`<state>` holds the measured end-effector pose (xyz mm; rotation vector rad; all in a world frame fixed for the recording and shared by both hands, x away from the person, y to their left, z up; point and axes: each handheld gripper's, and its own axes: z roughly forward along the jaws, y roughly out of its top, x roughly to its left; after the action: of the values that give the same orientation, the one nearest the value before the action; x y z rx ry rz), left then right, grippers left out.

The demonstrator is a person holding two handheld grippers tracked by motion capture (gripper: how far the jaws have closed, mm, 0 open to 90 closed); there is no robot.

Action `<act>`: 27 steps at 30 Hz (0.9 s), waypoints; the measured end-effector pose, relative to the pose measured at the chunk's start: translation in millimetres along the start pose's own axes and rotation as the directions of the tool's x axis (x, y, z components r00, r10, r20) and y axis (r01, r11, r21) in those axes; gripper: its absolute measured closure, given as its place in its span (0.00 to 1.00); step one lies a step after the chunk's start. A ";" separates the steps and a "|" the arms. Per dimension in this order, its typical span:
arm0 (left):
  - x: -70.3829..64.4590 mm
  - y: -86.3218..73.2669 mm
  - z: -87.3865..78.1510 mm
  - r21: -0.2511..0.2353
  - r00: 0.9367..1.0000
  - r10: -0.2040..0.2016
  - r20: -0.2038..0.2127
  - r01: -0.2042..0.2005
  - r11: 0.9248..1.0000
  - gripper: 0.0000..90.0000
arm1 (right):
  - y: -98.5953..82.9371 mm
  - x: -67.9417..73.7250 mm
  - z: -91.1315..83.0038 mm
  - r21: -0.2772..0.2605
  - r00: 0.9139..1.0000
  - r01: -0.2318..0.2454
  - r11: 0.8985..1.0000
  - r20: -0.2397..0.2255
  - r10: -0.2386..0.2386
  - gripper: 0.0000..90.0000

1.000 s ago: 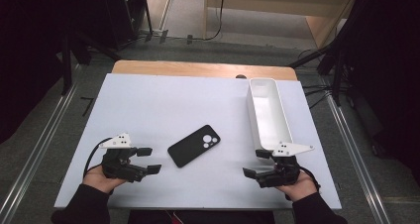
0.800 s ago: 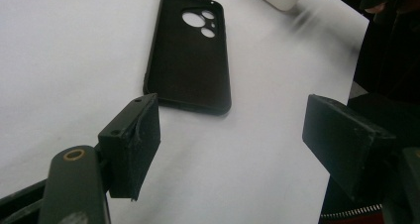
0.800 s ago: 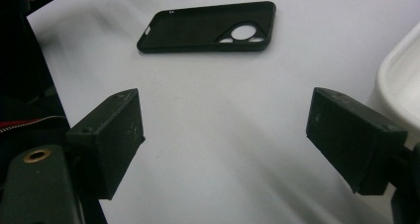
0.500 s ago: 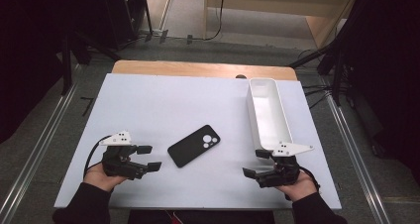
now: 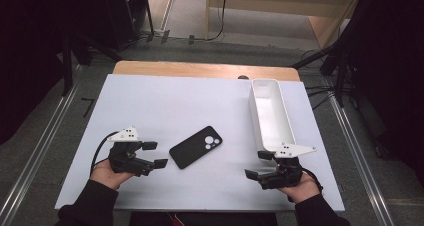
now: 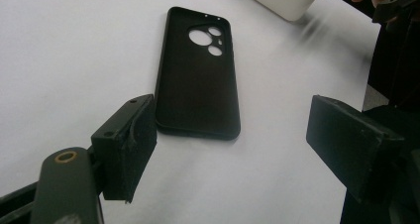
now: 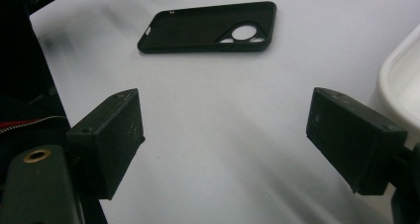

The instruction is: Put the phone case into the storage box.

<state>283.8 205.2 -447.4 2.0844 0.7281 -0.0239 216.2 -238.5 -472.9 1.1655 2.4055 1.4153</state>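
compared with a second ago, almost nothing differs: our left gripper (image 5: pixel 154 155) sits at the same spot just left of the black phone case (image 5: pixel 196 146), our right gripper (image 5: pixel 258 164) sits at the near right of the white surface (image 5: pixel 165 106), and the case and the white tray (image 5: pixel 270 115) lie where they lay.

the phone case lies flat near the middle of the surface, closer to our edge, set on a slant, its camera cutouts toward the far right and its plain end toward our left gripper. in the left gripper view the case (image 6: pixel 198 75) lies just ahead of the jaws, its near end close beside the left one; we cannot tell whether they touch. our left gripper (image 6: pixel 237 144) has its jaws spread wide with nothing between them but bare surface.

in the right gripper view the case (image 7: pixel 208 27) lies well ahead, apart from the jaws. our right gripper (image 7: pixel 228 144) also has its jaws wide apart and holds nothing.

the long white tray stands along the right side of the surface, running away from us. its inside, as far as we see it from the high view, holds nothing. its near end is just beyond our right gripper, and its rim (image 7: pixel 396 80) edges into the right gripper view.
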 end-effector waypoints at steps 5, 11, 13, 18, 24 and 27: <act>-0.6 4.3 4.7 -0.002 1.000 0.011 -0.010 -0.011 1.000 0.22 | -0.1 -0.6 0.3 -0.001 1.000 0.002 1.000 -0.002 -0.002 0.15; 0.7 9.8 9.6 -0.006 1.000 0.006 -0.006 -0.006 1.000 0.22 | -0.1 -0.5 0.4 0.001 1.000 0.001 1.000 -0.002 -0.001 0.15; 0.0 10.7 11.6 -0.011 1.000 0.004 -0.011 -0.005 1.000 0.22 | -0.1 -0.6 0.4 0.001 1.000 0.001 1.000 -0.002 -0.001 0.15; 0.4 14.9 15.8 -0.012 1.000 0.006 -0.013 -0.006 1.000 0.22 | -0.1 -0.7 0.5 0.001 1.000 0.001 1.000 0.000 -0.001 0.15; 0.2 20.3 23.6 -0.004 1.000 0.013 -0.021 -0.013 1.000 0.22 | -0.1 -0.7 0.5 0.001 1.000 0.001 1.000 0.000 -0.001 0.15; -0.3 23.1 27.4 -0.004 1.000 0.014 -0.026 -0.014 1.000 0.22 | -0.1 -0.8 0.5 0.001 1.000 0.001 1.000 0.000 -0.001 0.15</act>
<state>302.0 174.3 -446.3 2.0891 0.7290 0.0122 216.8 -238.7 -473.4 1.1644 2.4064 1.4145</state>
